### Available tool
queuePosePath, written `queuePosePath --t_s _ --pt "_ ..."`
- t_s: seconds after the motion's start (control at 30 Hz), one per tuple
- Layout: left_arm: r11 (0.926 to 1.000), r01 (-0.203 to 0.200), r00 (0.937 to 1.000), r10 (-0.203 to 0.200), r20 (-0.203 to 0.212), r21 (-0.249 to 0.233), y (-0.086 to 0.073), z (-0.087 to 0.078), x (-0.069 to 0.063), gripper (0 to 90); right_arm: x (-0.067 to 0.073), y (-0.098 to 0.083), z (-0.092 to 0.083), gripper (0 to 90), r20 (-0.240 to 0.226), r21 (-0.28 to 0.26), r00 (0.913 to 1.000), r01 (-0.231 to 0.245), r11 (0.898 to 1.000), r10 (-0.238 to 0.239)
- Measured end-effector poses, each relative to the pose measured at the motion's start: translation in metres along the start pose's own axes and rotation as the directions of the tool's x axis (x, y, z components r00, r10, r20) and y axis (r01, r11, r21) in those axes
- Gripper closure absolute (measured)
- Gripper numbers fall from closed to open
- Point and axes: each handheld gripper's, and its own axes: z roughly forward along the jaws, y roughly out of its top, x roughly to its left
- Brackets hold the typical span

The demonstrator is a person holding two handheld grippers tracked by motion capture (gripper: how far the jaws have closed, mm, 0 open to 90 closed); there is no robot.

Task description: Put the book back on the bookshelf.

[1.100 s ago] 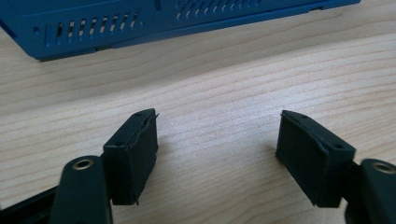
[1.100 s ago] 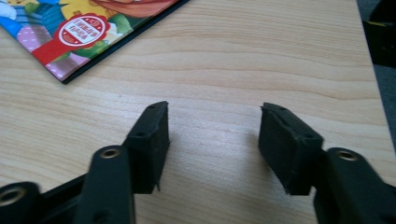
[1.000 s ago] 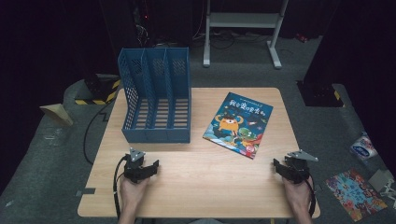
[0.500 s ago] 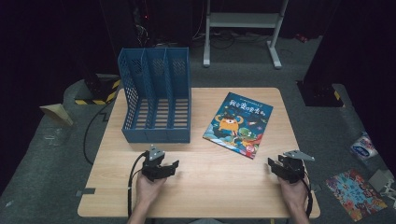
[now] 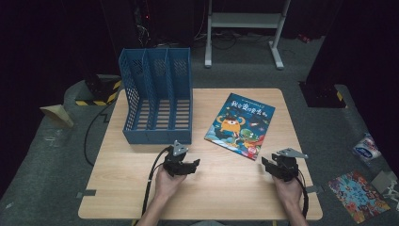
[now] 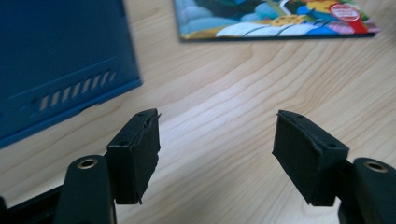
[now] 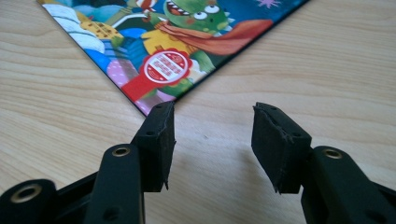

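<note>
Book's near corner is being faced by open, empty R gripper; L gripper, also open, is sitting farther off.

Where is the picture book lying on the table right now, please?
In the high view the picture book lies flat right of the blue file rack, just beyond the right gripper.

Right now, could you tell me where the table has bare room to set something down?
Bare wood runs along the near edge of the table, between the left claw and right claw. The far half is crowded: blue file rack beside the picture book.
</note>
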Motion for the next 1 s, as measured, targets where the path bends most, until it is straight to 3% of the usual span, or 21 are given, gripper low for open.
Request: queuePosePath --t_s 0.3,0.57,0.67,0.83,1.0 --pt "0.9993 -0.034 0.9989 0.033 0.033 0.015 0.020 0.027 -0.017 31.4 0.008 0.004 0.006 47.8 -0.016 -0.008 0.9998 -0.008 1.000 0.008" --pt "0.9970 -0.069 0.9975 0.068 0.017 0.036 0.036 0.053 -0.029 31.0 0.008 0.005 0.010 47.0 -0.009 -0.016 1.0000 -0.005 1.000 0.005" --pt "0.9984 -0.054 0.9985 0.054 0.011 0.017 0.042 0.061 -0.032 29.5 0.011 0.006 0.011 46.5 -0.005 -0.016 1.0000 -0.001 1.000 0.001" --pt "0.9983 -0.051 0.9987 0.051 -0.003 0.028 0.053 0.075 -0.034 28.2 0.012 0.007 0.012 46.3 0.009 -0.014 0.9999 -0.013 1.000 0.013" --pt "0.9995 -0.011 0.9998 0.011 -0.015 0.030 0.063 0.087 -0.031 25.2 0.014 0.012 0.015 45.1 0.011 -0.001 0.9996 -0.024 1.000 0.024"
